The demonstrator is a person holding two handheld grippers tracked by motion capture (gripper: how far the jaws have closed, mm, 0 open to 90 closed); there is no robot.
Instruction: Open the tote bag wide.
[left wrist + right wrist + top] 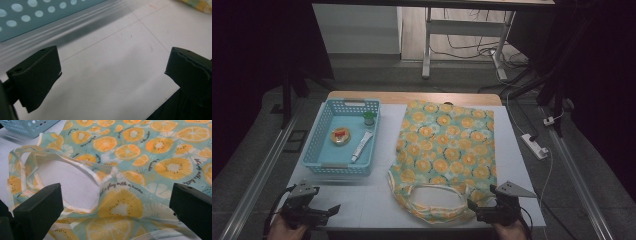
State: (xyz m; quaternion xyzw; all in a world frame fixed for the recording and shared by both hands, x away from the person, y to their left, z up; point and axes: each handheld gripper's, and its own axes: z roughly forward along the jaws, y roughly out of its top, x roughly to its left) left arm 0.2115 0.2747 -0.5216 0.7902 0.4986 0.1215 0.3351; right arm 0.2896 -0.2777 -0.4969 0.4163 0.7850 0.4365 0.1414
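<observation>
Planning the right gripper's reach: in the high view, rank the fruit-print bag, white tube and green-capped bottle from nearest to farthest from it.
From the right gripper:
1. Fruit-print bag, just ahead of it.
2. White tube, in the blue basket, left.
3. Green-capped bottle, at the basket's far right corner.

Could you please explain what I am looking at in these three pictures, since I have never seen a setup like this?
A person sits at a white table and holds a hand-operated tool with two black jaws in each hand. The high view looks down from above: the left gripper is at bottom left, the right gripper at bottom right. The other two pictures come from small cameras riding on those grippers, looking out between their own jaws.

On the table lies a fabric bag printed with orange slices, its handles towards the person. Beside it stands a light blue basket holding a white tube, a small green-capped bottle and a round tin.

Both grippers are open and hold nothing; the right one points at the bag's handles.
</observation>
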